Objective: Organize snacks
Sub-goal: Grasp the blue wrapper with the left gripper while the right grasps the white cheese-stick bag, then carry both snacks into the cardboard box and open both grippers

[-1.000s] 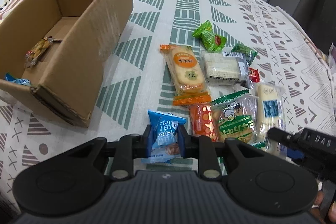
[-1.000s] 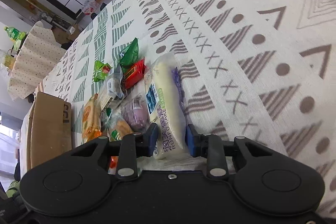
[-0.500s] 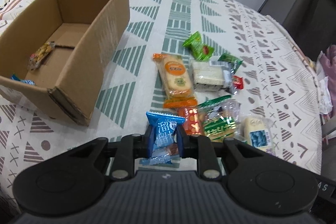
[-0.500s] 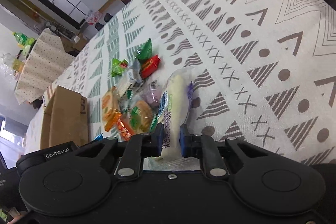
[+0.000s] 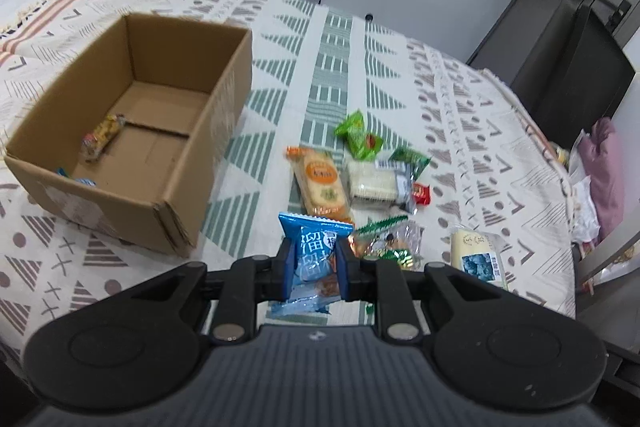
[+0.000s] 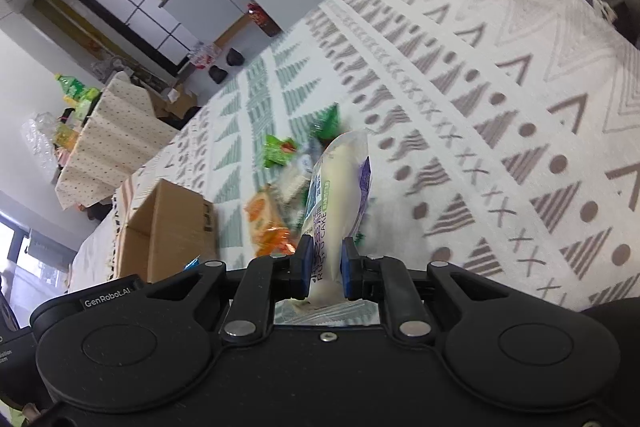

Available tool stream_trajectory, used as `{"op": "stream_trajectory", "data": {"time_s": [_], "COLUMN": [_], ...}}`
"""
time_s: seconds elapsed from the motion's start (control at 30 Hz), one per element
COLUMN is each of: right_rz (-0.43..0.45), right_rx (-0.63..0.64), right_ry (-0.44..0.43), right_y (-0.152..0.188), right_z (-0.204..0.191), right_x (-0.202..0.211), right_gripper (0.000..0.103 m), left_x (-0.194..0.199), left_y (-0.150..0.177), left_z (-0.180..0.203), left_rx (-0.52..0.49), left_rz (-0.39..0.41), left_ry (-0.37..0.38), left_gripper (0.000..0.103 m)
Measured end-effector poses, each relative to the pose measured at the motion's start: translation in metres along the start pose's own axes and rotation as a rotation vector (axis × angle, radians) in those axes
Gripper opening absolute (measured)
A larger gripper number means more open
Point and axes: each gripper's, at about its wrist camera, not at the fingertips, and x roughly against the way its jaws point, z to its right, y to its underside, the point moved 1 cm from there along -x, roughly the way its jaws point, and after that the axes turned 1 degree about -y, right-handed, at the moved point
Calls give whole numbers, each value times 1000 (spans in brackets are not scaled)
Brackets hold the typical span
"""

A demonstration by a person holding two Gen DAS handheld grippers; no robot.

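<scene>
While both grippers hang above the patterned cloth (image 5: 400, 75), each has a snack pinched. My left gripper (image 5: 313, 269) is clamped narrow on a blue packet (image 5: 312, 247), which stands upright between the blue pads, clear of the cloth. My right gripper (image 6: 324, 269) has just been closing and now squeezes a white cake bar (image 6: 340, 183) near its lower end; the bar sticks up and away from the fingers.

Box (image 5: 160, 187) sits open toward the cloth's left side, with a yellow wrapped snack (image 5: 100, 139) on its floor and a scrap of blue wrapper by the near wall. Remaining snacks lie mid-cloth, right of the box: orange cracker pack (image 5: 320, 183), white pack (image 5: 376, 181) touching it, green pack (image 5: 356, 135) beyond, small red one (image 5: 421, 193) at the right. Nearer my left gripper, a green-trimmed clear pack (image 5: 390, 239).
</scene>
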Motion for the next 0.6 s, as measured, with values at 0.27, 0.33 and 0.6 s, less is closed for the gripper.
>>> {"op": "stream_trajectory", "data": {"time_s": [0.27, 0.33, 0.6], "right_rz": [21, 25, 34], "right_rx": [49, 63, 105], "right_ry": [-37, -46, -81], "right_y": [3, 3, 3], "right_z": [-35, -44, -78], "right_x": [1, 0, -8], "right_gripper": [14, 14, 14], "left_x": [25, 30, 41], "left_y": [-11, -14, -31], "left_z": [-11, -17, -40], "left_rx": [38, 51, 98], "left_rz": [53, 64, 96], "left_ry": [27, 31, 36], "left_gripper": [20, 20, 20]}}
